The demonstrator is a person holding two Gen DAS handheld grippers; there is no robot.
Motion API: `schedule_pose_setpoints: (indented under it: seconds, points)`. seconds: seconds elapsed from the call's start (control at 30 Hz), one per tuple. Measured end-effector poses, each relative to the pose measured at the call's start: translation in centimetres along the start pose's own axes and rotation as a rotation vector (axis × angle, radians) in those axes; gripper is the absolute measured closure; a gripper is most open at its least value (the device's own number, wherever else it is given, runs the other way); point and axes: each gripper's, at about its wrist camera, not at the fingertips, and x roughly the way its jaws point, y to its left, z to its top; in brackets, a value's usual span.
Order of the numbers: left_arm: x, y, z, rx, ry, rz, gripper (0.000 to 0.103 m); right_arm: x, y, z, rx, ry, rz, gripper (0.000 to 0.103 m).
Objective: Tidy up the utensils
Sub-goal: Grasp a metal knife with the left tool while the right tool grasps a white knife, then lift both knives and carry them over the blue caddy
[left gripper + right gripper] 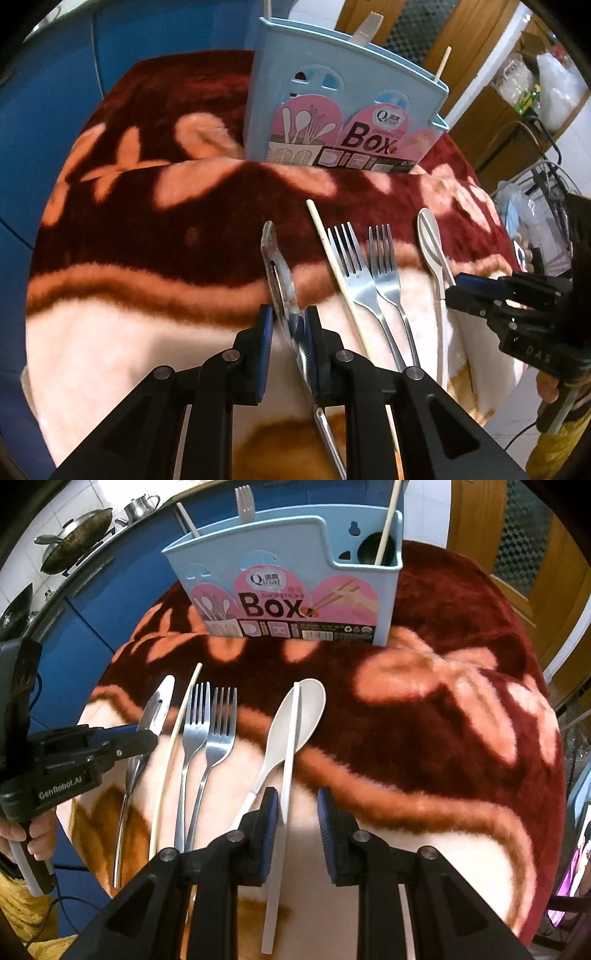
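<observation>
Blue kitchen cabinets stand behind a table point(461, 657) draped in a dark red and pink floral blanket. At the far edge a box point(295, 576) of pale blue plastic stands upright; a pale fork, a chopstick and some other handles already poke out of its compartments.

Toward the near edge the loose utensils lie in a row, handles toward the person: a peeler point(277, 269) at the left end, then a chopstick point(332, 258), two forks point(365, 266) side by side, and a spoon point(291, 716) with a white stick point(291, 738) lying across it.

The left gripper point(288, 325) points steeply down with its jaws narrow, set on either side of the peeler's body; the metal touches the right pad, and a slim gap shows at the left one, so it looks bracketed rather than firmly clamped. The right gripper point(295, 805) hovers over the white stick, jaws parted somewhat and gripping nothing; the stick runs just beside its left pad.

The step in hand seems to be picking up the next pieces. Next, the left jaws should close fully on the peeler, lift it and carry it to the box; the right must centre on the stick before closing.
</observation>
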Motion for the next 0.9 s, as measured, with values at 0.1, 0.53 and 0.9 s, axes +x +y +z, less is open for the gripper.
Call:
schedule_pose_setpoints:
  seconds: [0.1, 0.53, 0.9]
  points:
    - [0.2, -0.3, 0.4, 0.033, 0.014, 0.01, 0.086, 0.3, -0.5, 0.7, 0.01, 0.022, 0.016, 0.087]
    - [-2.2, 1.4, -0.3, -0.045, -0.177, -0.077, 0.099, -3.1, -1.9, -1.2, 0.061, -0.212, 0.126, 0.096]
    - [-7.8, 0.7, 2.0, -0.026, -0.468, -0.082, 0.099, -6.1, -2.5, -1.9, 0.09, -0.469, 0.093, 0.096]
